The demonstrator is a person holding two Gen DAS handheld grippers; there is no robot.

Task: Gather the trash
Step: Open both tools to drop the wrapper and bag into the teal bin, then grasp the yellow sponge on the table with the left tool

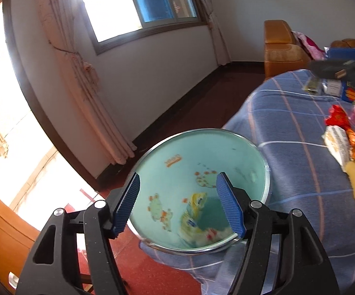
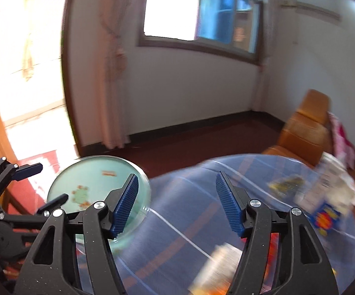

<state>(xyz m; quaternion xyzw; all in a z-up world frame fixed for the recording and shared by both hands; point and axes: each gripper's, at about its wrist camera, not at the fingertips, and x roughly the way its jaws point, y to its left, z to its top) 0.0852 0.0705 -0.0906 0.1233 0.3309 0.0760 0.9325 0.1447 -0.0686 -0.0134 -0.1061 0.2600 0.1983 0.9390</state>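
Both grippers gape wide, holding nothing: left gripper [image 1: 178, 204] over basin [image 1: 231, 145]; right gripper [image 2: 175, 202] view blurred, wrappers [image 2: 324, 194] at right unreadable.

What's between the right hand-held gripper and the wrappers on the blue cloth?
Nothing visible. The right hand-held gripper is open above bare blue cloth, with the blurred wrappers just below its fingers. The plate sits off to the left.
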